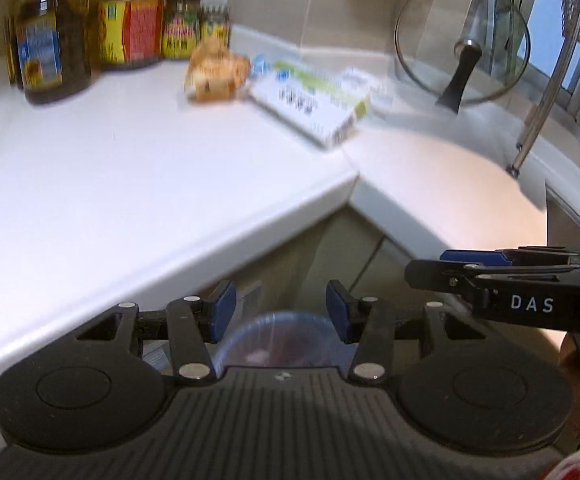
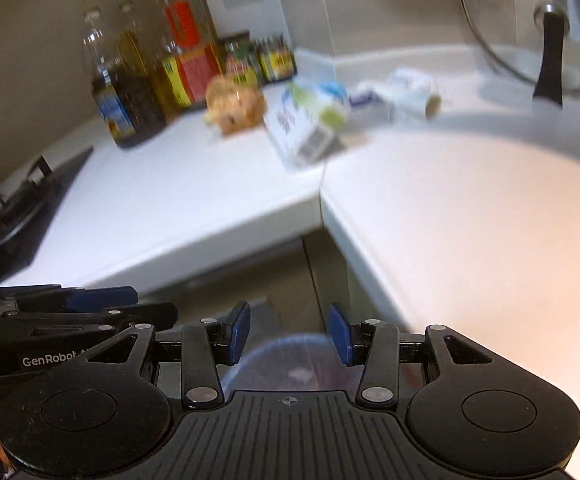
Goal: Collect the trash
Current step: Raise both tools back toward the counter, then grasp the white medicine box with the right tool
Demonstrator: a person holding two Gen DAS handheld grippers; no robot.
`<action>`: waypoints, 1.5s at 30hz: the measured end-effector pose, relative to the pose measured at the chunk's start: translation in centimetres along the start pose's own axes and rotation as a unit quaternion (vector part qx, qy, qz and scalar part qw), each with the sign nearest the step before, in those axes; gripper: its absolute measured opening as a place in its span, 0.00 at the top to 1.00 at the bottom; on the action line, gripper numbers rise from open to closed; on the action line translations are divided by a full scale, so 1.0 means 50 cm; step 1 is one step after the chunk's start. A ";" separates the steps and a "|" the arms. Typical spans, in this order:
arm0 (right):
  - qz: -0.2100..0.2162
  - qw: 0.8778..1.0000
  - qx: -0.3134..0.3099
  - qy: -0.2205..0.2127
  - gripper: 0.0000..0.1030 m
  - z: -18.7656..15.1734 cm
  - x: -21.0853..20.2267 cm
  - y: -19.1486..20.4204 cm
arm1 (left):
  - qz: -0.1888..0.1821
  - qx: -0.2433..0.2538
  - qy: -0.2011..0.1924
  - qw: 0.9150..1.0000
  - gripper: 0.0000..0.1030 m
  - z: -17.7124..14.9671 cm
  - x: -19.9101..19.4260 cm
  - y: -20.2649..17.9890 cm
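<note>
Working left to right along the white counter [image 1: 122,168]: your oil bottles [image 1: 46,44] and spice jars [image 1: 182,28] stand against the back wall, then the trash begins. A crumpled tan wad [image 1: 216,74] lies just right of the jars, a flattened white-and-green carton [image 1: 309,100] sits at the counter's corner seam, and behind it some smaller white wrappers [image 2: 405,92], too blurred to read. A glass lid [image 1: 461,40] with a black handle leans at the far right.

Your left gripper [image 1: 281,316] and right gripper [image 2: 289,336] both hang off the counter edge with pads apart, clamping nothing. Beneath each you see a clear plastic cup or bin [image 1: 278,340]; something pale lies in it, perhaps a scrap.

Only the right wrist view shows the black stove [image 2: 22,208] at far left; only the left one catches the curved faucet [image 1: 537,108] at right
</note>
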State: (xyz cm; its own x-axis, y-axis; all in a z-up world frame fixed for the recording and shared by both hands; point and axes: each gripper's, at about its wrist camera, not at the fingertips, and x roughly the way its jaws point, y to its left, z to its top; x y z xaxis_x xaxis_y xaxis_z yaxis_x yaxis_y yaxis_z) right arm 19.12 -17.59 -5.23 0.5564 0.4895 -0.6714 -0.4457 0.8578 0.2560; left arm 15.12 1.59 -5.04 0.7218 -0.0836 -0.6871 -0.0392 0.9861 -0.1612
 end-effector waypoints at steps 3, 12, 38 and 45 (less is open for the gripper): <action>-0.001 1.000 -0.003 -0.018 0.57 0.020 -0.013 -0.005 | 0.007 -0.001 -0.016 1.000 0.55 0.027 -0.007 -0.003; -0.004 0.998 -0.018 -0.052 0.53 0.064 -0.045 -0.020 | 0.037 -0.001 -0.045 0.998 0.55 0.063 -0.032 -0.004; -0.095 0.977 -0.170 -0.086 0.25 0.174 0.073 0.068 | 0.047 0.019 -0.067 0.996 0.22 0.188 0.030 0.102; -0.147 0.962 -0.221 -0.069 0.16 0.215 0.167 0.113 | 0.015 0.045 -0.059 0.997 0.20 0.254 0.097 0.165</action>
State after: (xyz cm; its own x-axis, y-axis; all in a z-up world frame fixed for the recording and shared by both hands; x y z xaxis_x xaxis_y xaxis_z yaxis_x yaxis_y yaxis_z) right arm 28.78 -6.98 -1.91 0.7780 0.2776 -0.5637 -0.4922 0.8268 -0.2722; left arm 27.06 11.13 -0.71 0.7973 -0.0414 -0.6021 -0.0036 0.9973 -0.0733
